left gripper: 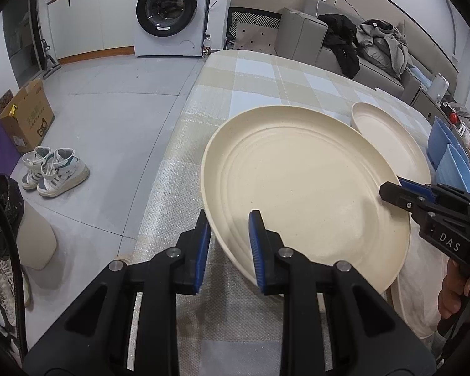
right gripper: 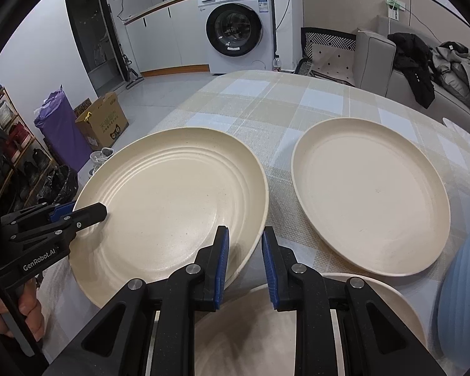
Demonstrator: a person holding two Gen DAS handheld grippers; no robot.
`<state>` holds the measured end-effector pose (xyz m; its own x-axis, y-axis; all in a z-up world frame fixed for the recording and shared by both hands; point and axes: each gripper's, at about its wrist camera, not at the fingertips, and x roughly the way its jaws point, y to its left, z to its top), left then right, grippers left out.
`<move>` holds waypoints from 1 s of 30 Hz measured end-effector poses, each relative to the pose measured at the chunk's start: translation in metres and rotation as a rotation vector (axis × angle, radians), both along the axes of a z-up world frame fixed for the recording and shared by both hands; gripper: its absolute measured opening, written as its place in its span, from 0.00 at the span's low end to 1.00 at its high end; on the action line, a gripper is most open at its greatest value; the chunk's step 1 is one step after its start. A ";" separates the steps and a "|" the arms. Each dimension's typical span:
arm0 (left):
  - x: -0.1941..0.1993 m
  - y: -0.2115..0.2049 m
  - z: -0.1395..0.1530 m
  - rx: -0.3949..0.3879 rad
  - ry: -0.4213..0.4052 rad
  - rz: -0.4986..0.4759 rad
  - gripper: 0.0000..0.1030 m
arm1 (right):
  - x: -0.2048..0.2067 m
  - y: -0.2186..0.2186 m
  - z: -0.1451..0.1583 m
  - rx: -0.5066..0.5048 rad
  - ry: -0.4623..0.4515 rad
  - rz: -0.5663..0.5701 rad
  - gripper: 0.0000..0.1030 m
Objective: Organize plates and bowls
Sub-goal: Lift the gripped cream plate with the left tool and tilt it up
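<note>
a: ridged cream plate (right gripper: 172, 206), shown near the table's left edge, lifted and tilted above the checked tablecloth (left gripper: 260, 78). which tongs bear it?

b: both. the left gripper (left gripper: 228, 247) is clenched on the near-left rim, one blue pad over the inner face and one beneath. the right gripper (right gripper: 244, 266) is clamped on the opposite rim in the same manner, one pad inside the plate, one outside.

a: and how does each appear from the other's camera?

b: in the left wrist view the right gripper (left gripper: 394, 191) enters from the right, its black tip lying on the plate's (left gripper: 297, 194) rim. in the right wrist view the left gripper (right gripper: 91, 214) enters from the left, with a hand (right gripper: 22, 316) wrapped on its handle.

a: neighbouring ware?

b: a smooth cream plate (right gripper: 369, 197) lies flat on the cloth just to the right of the held one, apart from it. a third cream plate (right gripper: 391, 297) sits below the right gripper, partly hidden. a pale blue dish (right gripper: 463, 297) stands at the right margin; its form cannot be told.

a: background?

b: a washing machine (right gripper: 238, 28), a grey sofa (left gripper: 322, 34) with clothes, a cardboard box (left gripper: 28, 116) and white sneakers (left gripper: 53, 172) on the floor.
</note>
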<state>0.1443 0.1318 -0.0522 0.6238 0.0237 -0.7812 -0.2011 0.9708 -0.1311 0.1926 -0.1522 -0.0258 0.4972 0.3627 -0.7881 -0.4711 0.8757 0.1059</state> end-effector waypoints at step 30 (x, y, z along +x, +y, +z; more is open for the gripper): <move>-0.042 -0.050 0.056 0.019 -0.082 -0.117 0.21 | -0.050 -0.050 0.053 0.040 -0.100 -0.083 0.22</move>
